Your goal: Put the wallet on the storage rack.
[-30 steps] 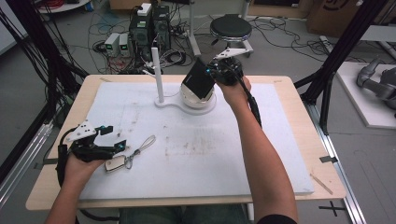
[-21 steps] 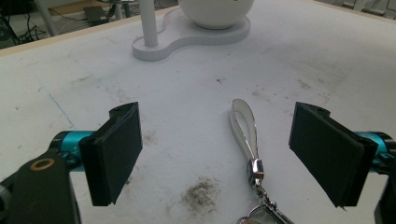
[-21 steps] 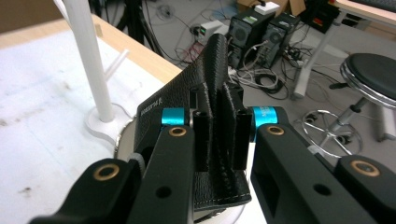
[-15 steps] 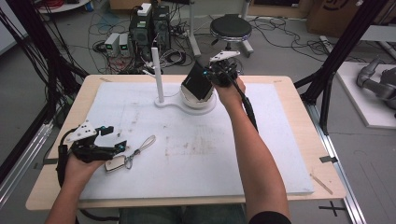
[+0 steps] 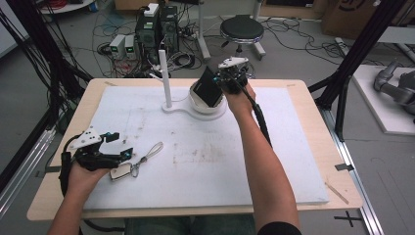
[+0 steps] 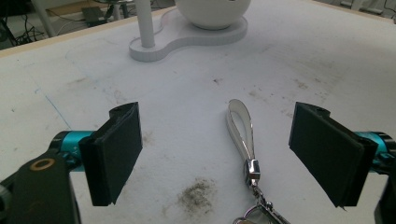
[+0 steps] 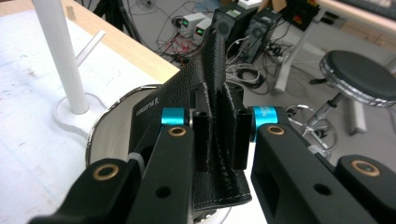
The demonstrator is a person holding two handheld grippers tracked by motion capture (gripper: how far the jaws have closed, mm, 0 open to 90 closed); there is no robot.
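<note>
Your right hand-held gripper (image 5: 221, 84) is pinched tight on a black leather wallet (image 5: 208, 88), gripping it by one edge so that the body of the wallet hangs free and tilted over the white bowl (image 5: 205, 105) at the far side of the table (image 5: 293, 161). In the right gripper view the jaws meet on the stitched fold of the wallet (image 7: 217, 116), with the rim of the bowl (image 7: 100, 128) directly beneath. An edge grip like this leaves the lower end clear, which suits lowering it into the bowl; I judge that to be the step in hand. The wallet looks wider than an easy fit, so expect it to lean on the rim rather than lie flat.

The bowl sits on a white base that also carries an upright post (image 5: 165, 78); keep the wallet clear of it.

Your left hand-held gripper (image 5: 105, 149) rests near the table's near left corner with its jaws spread wide, holding nothing. A key fob with a pale strap loop (image 5: 142, 159) lies just in front of it; in the left gripper view the strap loop (image 6: 240, 128) lies between the open jaws, untouched. That placement reads as readiness for the next pickup.
</note>
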